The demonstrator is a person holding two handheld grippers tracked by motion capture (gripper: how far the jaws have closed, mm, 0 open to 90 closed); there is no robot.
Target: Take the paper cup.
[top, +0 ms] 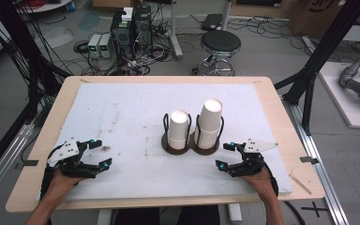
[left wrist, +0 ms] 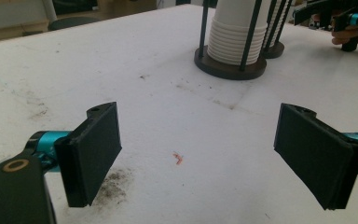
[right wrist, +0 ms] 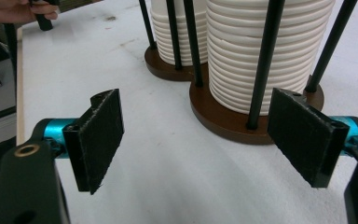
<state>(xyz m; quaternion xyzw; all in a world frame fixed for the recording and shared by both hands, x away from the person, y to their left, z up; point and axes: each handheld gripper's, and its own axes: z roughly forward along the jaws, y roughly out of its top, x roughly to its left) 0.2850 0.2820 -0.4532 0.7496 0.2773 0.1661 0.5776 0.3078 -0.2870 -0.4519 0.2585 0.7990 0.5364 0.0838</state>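
Two stacks of white paper cups stand mouth-down on the bench, each inside its own rack of thin black upright rods on a round dark-brown base. The left stack (top: 179,129) is the shorter; the right stack (top: 209,123) rises higher and leans a little to the right. Their rolled rims show as close ridges down the lower part of each stack, clearest in the right gripper view (right wrist: 261,51). The two bases (top: 191,146) touch, so the holder reads as one double piece. It sits right of the bench's middle, nearer the near edge than the far one, on a white pad (top: 122,112) that covers most of the wooden bench (top: 281,117). The pad carries some dark smudges and a small red mark (left wrist: 177,158).

There are two grippers, one in each hand. The left gripper (top: 99,153) rests near the near left corner of the pad, well apart from the cups; its fingers (left wrist: 95,147) stand wide with only pad between them. The right gripper (top: 225,155) lies near the near edge, just beside the right stack's base; its fingers (right wrist: 100,135) are wide too, holding nothing.
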